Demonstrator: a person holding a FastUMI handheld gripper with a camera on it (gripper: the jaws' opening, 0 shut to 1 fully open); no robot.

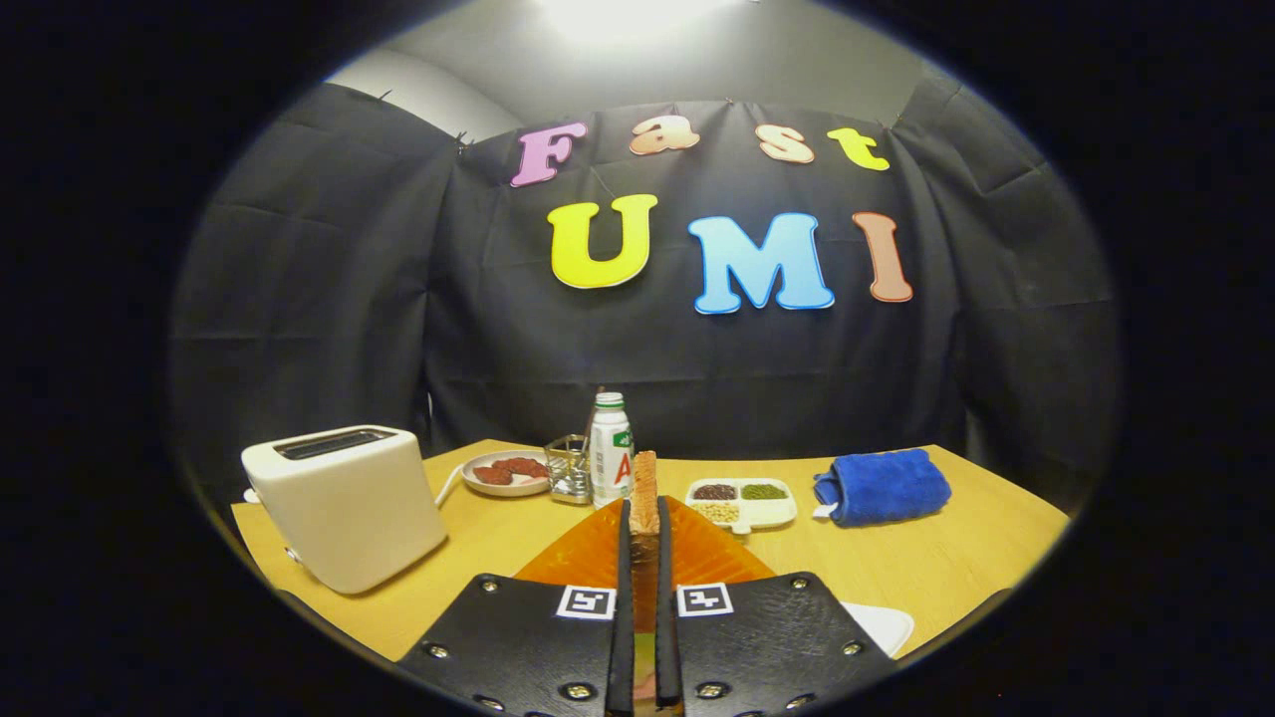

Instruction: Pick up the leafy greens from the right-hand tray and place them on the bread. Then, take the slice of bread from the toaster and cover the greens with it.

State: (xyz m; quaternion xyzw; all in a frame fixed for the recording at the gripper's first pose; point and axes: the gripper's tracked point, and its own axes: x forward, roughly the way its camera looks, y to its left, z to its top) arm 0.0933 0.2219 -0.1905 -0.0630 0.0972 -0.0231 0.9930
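Observation:
My gripper (643,510) is shut on a slice of toasted bread (644,476), which stands on edge between the two fingers and sticks out past their tips. Under the fingers lies an orange plate (588,563), largely covered by the gripper body. A sliver of green and pink (645,669) shows low down between the fingers; I cannot tell what it is. The white toaster (344,503) stands to the left of the fingers with its slot empty. A corner of a white tray (882,627) shows to the right of the gripper body.
Beyond the fingers stand a bottle (610,450), a small glass holder (570,468), a plate of reddish meat slices (504,470) and a divided dish of grains (742,501). A rolled blue towel (882,486) lies at the far right on the wooden table (956,558).

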